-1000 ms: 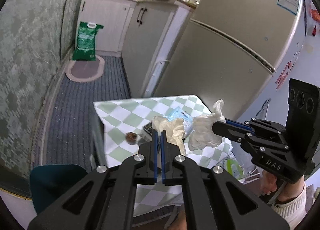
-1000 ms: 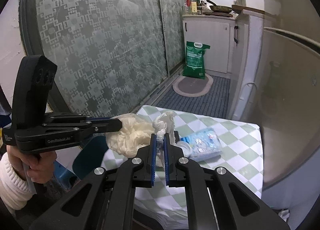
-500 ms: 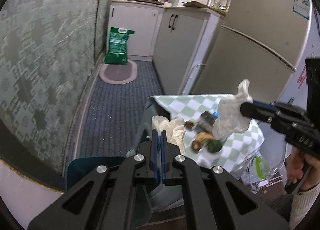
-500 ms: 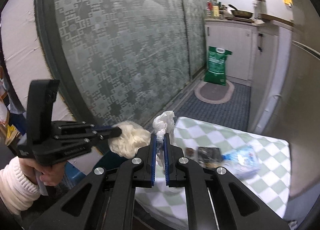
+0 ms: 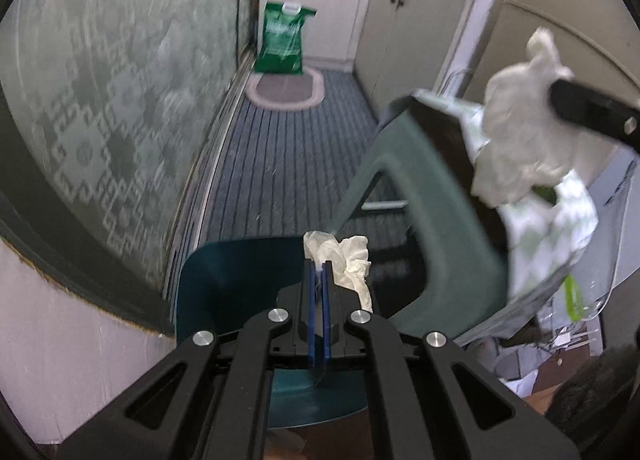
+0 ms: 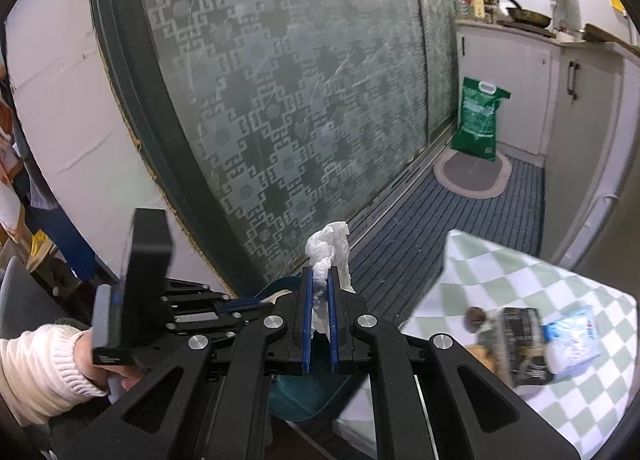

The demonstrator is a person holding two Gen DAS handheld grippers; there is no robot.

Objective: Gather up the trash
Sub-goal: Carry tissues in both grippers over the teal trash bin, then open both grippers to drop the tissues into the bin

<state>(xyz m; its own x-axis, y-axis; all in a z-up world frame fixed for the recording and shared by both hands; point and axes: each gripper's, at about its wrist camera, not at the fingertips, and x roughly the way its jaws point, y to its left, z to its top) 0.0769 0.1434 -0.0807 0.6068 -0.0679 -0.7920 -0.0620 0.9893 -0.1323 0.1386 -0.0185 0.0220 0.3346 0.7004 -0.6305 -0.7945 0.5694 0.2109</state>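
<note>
My left gripper is shut on a crumpled cream tissue, held above a teal bin on the floor. My right gripper is shut on a crumpled white tissue; it also shows in the left wrist view, up at the right. In the right wrist view the left gripper is at lower left, over the teal bin. Other trash lies on the checked table: a black wrapper, a blue-white packet and a small brown piece.
A grey-green chair stands between the bin and the table. A patterned glass sliding door runs along the left. A green sack and a mat lie at the far end, near white cabinets. Clutter lies under the table.
Both grippers have swung left and down, away from the table toward the teal bin, each still holding its tissue. The bin and chair now fill the left wrist view.
</note>
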